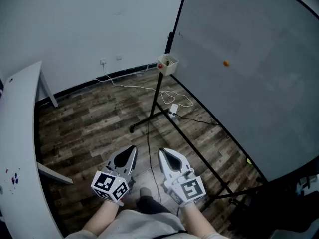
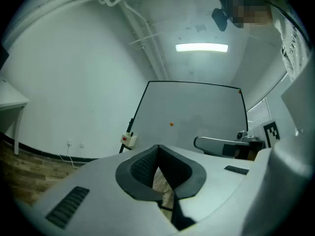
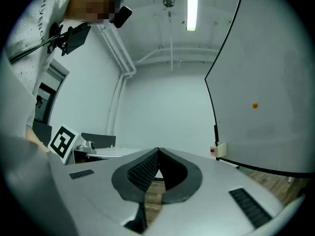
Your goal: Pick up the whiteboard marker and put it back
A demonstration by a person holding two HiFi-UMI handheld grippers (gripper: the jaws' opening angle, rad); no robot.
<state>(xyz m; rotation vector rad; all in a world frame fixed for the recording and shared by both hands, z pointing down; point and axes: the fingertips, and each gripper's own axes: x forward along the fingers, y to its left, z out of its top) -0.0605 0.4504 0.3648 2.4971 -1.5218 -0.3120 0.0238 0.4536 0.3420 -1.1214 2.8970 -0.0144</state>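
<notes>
1. Whiteboard marker: position cannot be confirmed in any view. The nearest candidate is a small red item on the cream box [image 1: 168, 63] fixed to the left edge of the whiteboard [image 1: 249, 73]; it is too small to identify.
2. Left gripper [image 1: 132, 148]: jaws pressed together at the tips, with nothing between them. In the left gripper view, the left gripper [image 2: 157, 148] shows only wood floor through the gap behind the meeting tips.
3. Right gripper [image 1: 162, 151]: jaws pressed together at the tips, with nothing between them. The right gripper view shows the right gripper [image 3: 158, 151] in the same state.
4. Gripper placement: both are held side by side, near each other but not touching, above the wood floor [image 1: 89, 128]. Both point toward the black stand [image 1: 158, 103] and are well apart from the box.
5. Whiteboard: it stands upright on the black stand and fills the right side of the head view. An orange dot [image 1: 226, 62] sits on its surface.
6. Floor: a white cable [image 1: 174, 97] lies in loops beside the stand foot, next to a power strip [image 1: 173, 109].
7. Table [image 1: 20, 133]: white, along the left edge of the head view, with purple marks [image 1: 14, 178] on its top.
</notes>
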